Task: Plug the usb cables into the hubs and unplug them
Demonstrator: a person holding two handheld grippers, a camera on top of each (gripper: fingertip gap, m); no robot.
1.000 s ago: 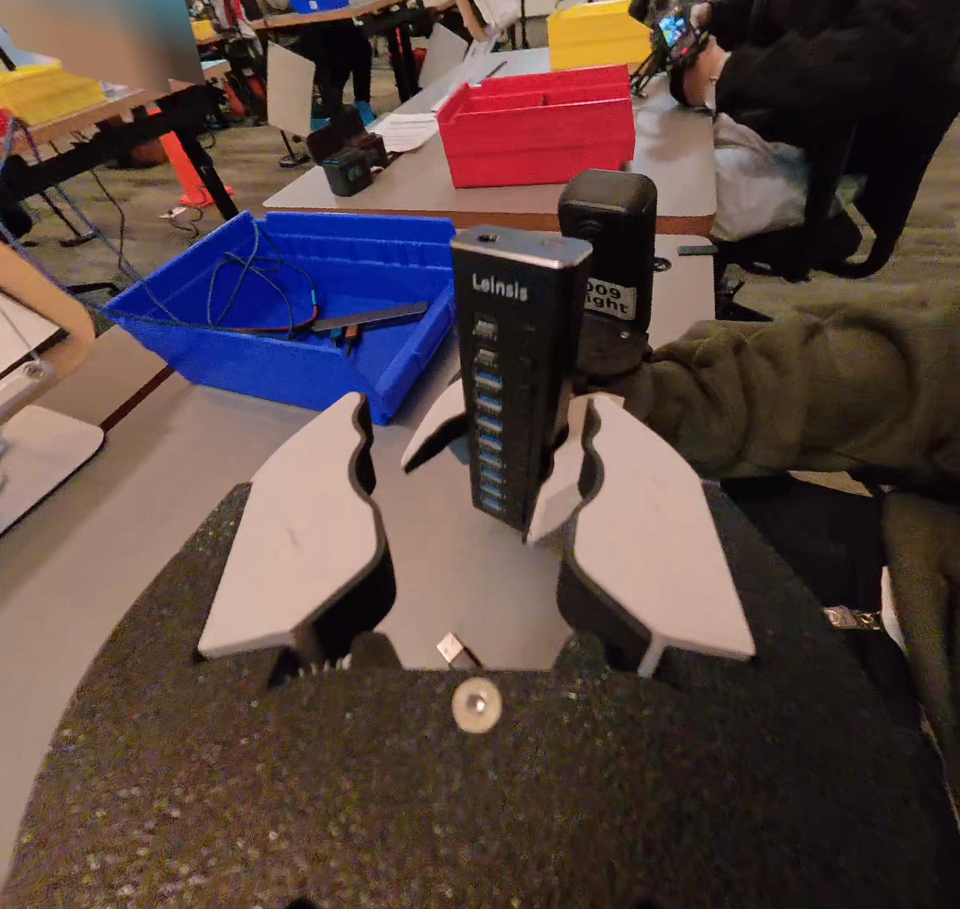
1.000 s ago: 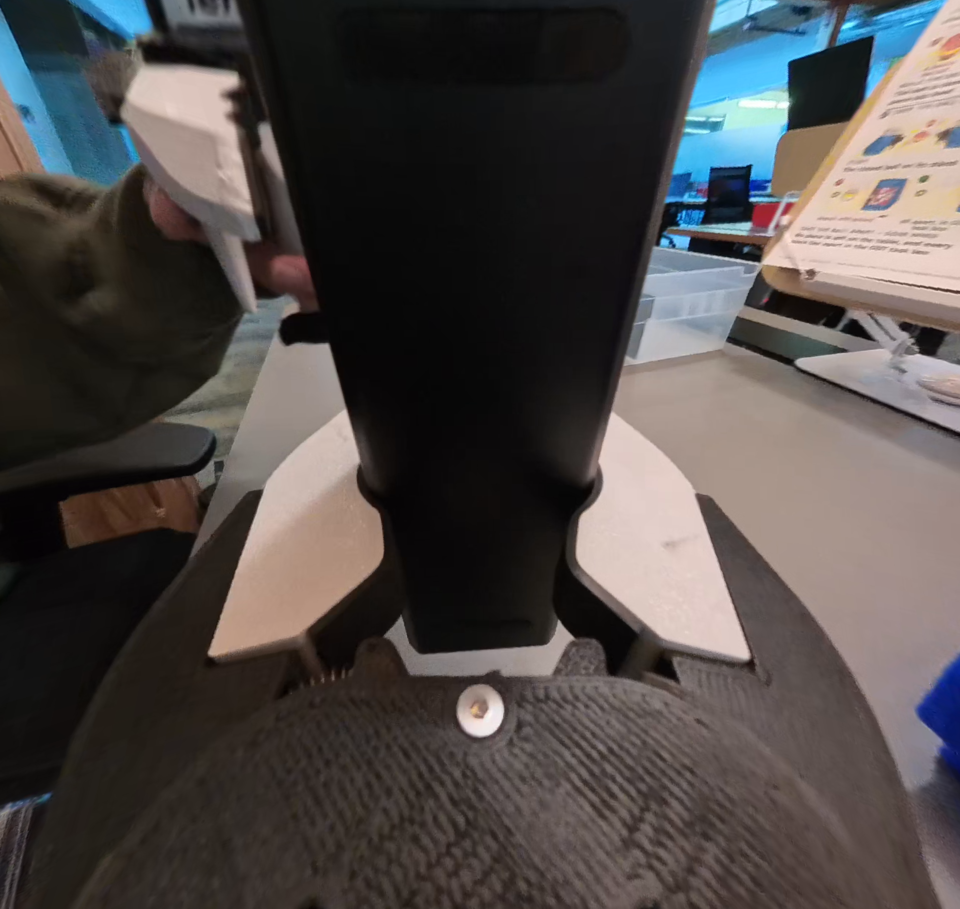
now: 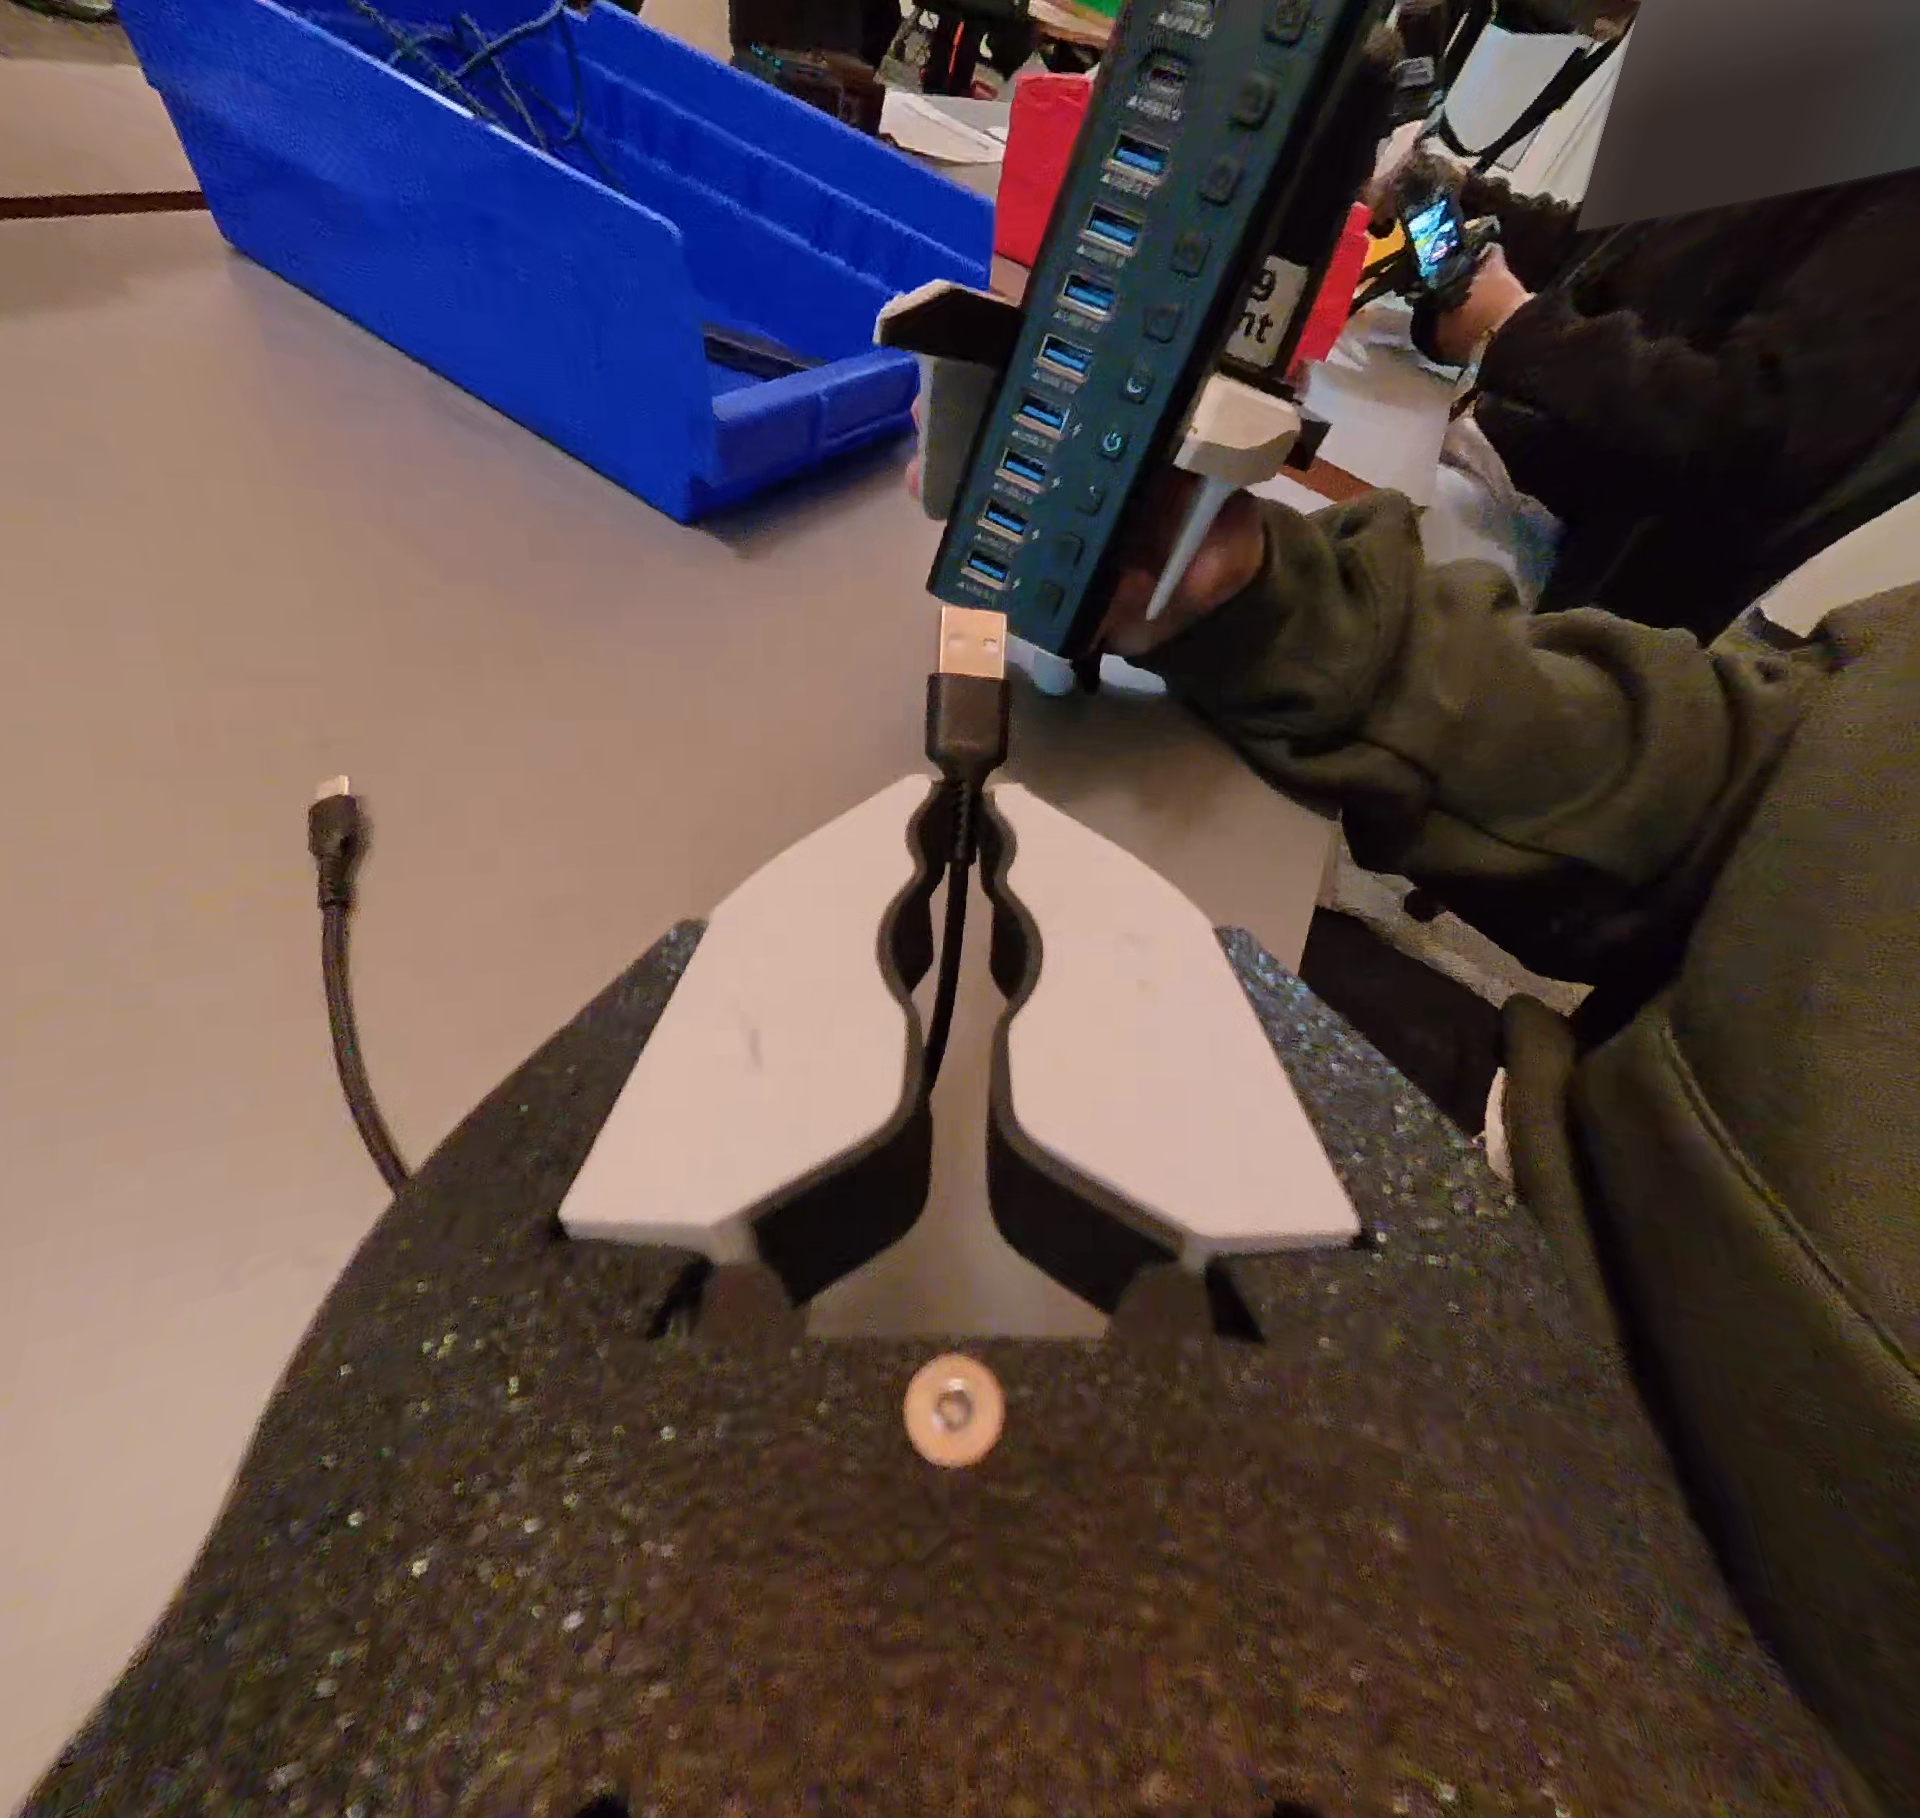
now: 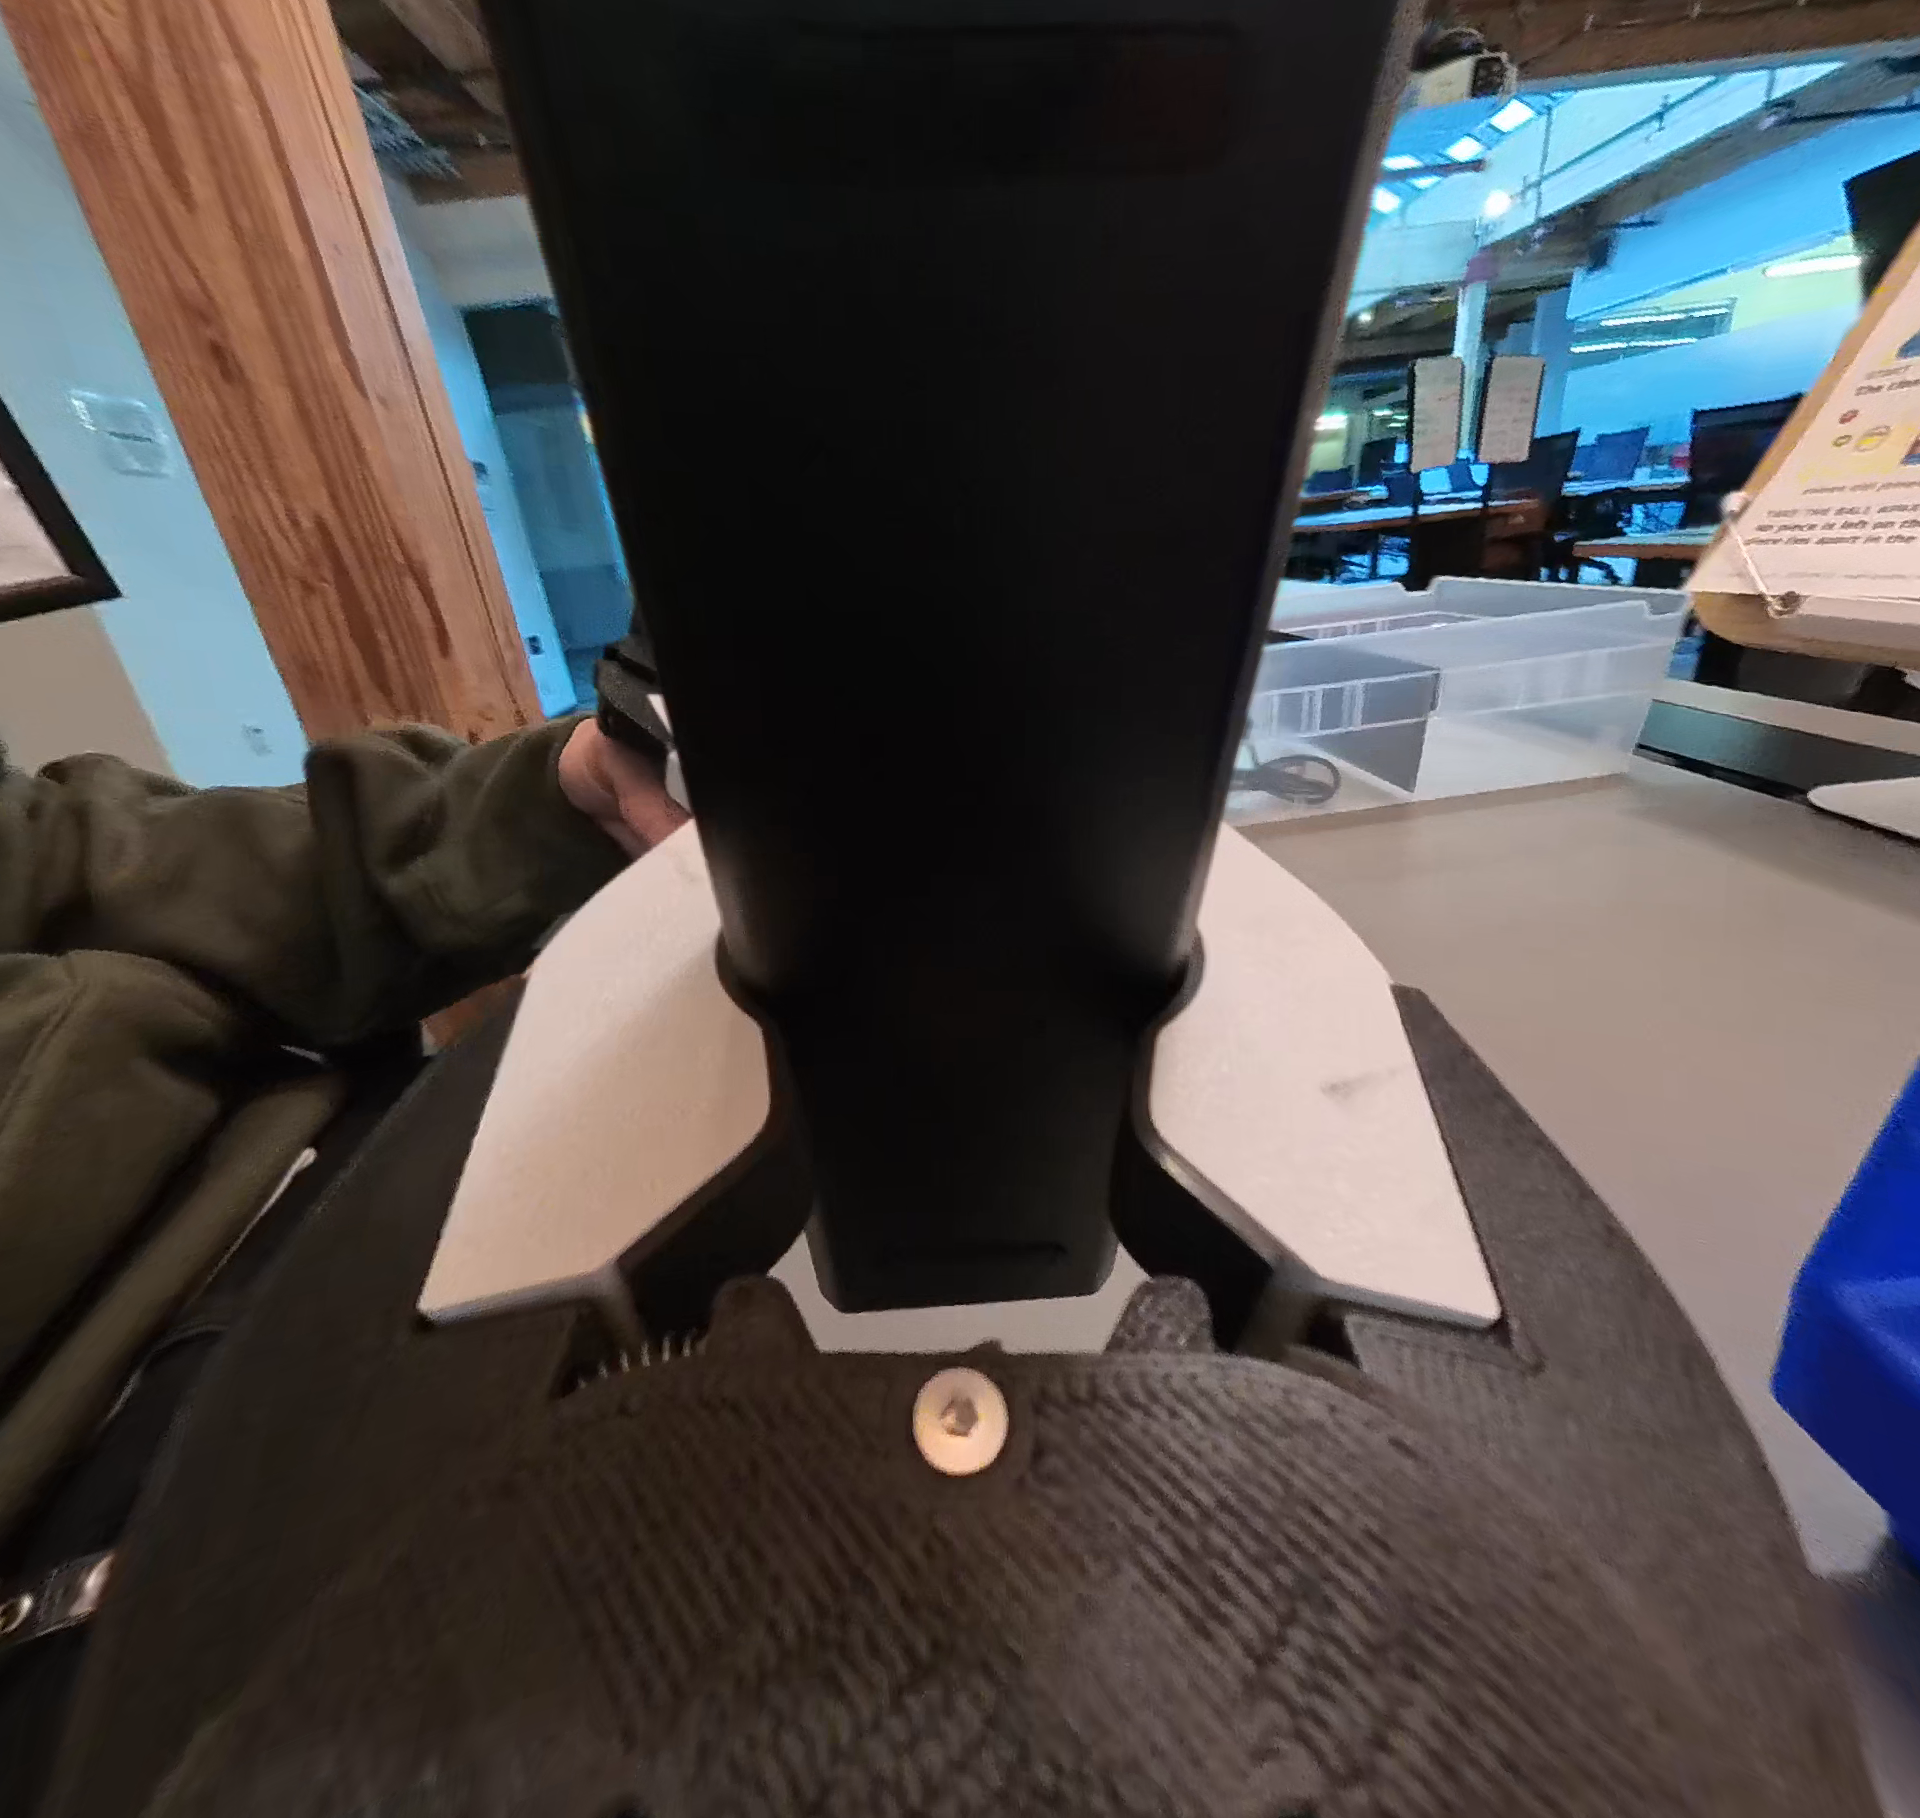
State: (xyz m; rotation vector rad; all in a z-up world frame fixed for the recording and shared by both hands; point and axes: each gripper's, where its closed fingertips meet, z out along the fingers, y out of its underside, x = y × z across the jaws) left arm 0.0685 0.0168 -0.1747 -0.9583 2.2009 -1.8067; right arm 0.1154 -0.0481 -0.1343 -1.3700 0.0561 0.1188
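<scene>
So the left gripper [image 3: 958,812] is pinched tight on a black usb cable [image 3: 948,947], right at the ribbed bit behind the plug [image 3: 971,672]. The metal end of the plug points up and sits just under the bottom edge of the hub [image 3: 1143,251], lined up near the lowest port but not in it, with a thin sliver of gap left.

Over on the other side, the right gripper [image 4: 961,1030] is clamped around the black hub [image 4: 935,521], holding it upright with a slight lean. From that camera you only get the plain back of it, filling most of the view. In the left wrist view the right gripper [image 3: 1101,397] shows its fingers on either side of the hub about halfway down.

Counting ports on the hub face: eight blue ones plus two dark ones at the top, ten in one column, with a column of buttons beside them. All ports are unplugged.

One cable in play; its other end [image 3: 335,823], a small connector, lies loose on the grey table [image 3: 312,625] off to the left, well apart from everything. One blue bin [image 3: 499,210] sits farther back with cords inside. Plenty of bare table between the bin and the left gripper, while the table edge is close by on the right, under a green sleeve [image 3: 1455,708].
</scene>
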